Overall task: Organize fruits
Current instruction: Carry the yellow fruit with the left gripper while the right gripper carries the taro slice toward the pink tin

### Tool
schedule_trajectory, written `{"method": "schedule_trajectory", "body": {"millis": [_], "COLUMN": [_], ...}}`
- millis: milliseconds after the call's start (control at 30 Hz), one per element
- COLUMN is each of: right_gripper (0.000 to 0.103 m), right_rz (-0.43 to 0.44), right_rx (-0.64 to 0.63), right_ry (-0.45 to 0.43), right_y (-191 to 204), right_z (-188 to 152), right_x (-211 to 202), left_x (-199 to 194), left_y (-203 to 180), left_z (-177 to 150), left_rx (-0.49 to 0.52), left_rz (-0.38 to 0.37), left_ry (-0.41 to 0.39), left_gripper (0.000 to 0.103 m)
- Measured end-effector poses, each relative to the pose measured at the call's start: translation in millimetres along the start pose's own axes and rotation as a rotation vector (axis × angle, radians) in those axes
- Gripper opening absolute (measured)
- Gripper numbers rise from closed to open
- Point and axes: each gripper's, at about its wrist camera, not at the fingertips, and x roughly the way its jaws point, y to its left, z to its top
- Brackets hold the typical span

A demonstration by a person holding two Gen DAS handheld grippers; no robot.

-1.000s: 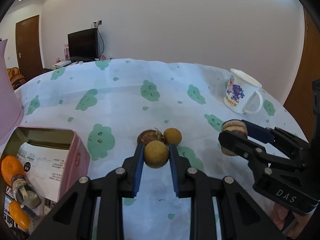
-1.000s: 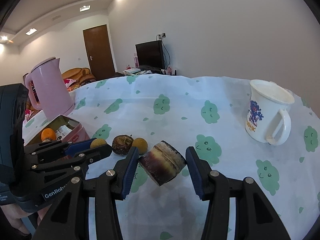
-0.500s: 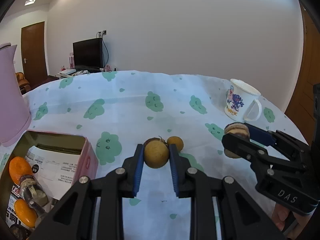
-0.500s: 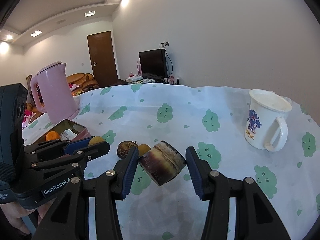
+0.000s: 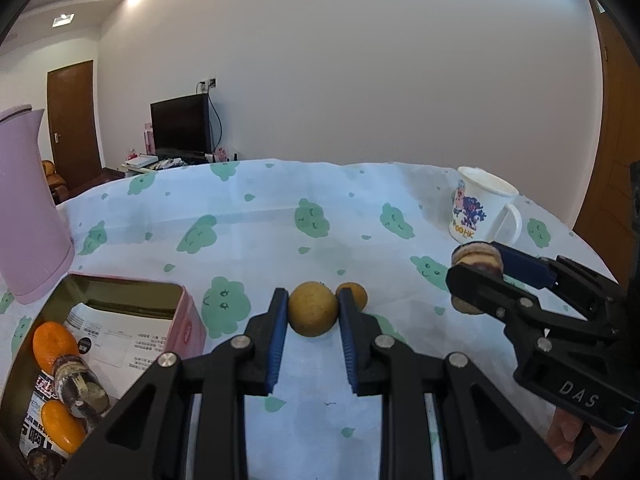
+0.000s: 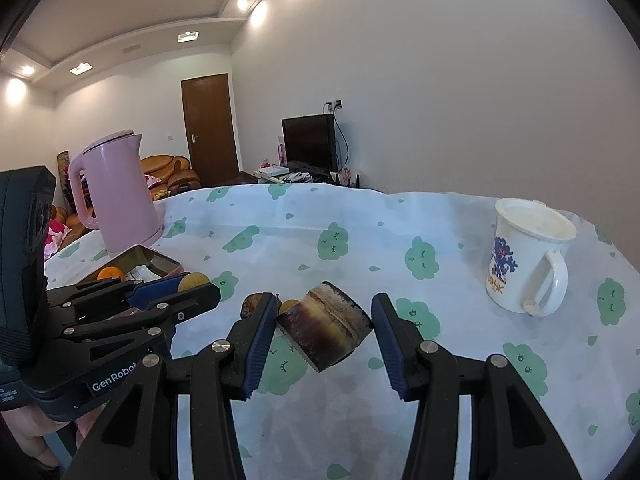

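Left wrist view — left gripper (image 5: 313,314) pinches a round yellow-brown fruit (image 5: 313,314), lifted for the pink tin (image 5: 188,312); right gripper (image 6: 324,330) clamps a sugarcane chunk (image 6: 325,332) — likely same destination.

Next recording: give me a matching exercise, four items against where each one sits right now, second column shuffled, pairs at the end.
Items
1. round yellow-brown fruit
2. brown sugarcane chunk
3. white mug
4. oranges

Places
A. standing on the tablecloth, untouched
B. inside the pink tin
C. clamped in the left claw
D. clamped in the right claw

Pairs: 1-C, 2-D, 3-A, 4-B
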Motion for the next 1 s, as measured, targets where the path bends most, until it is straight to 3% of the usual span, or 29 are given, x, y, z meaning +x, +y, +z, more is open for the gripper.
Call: {"method": "schedule_trajectory", "body": {"millis": [1000], "right_gripper": [0.051], "right_rz": [0.009], "right_rx": [-0.069], "right_ry": [-0.132], "right_y": [14], "right_z": [-3], "right_x": [-25], "left_x": [-27], "left_y": [-8], "left_z": [-5], "left_rx": [0.046], "left_rz": [0.051], "left_ry": [-0.123], "left_gripper": [0.026]}}
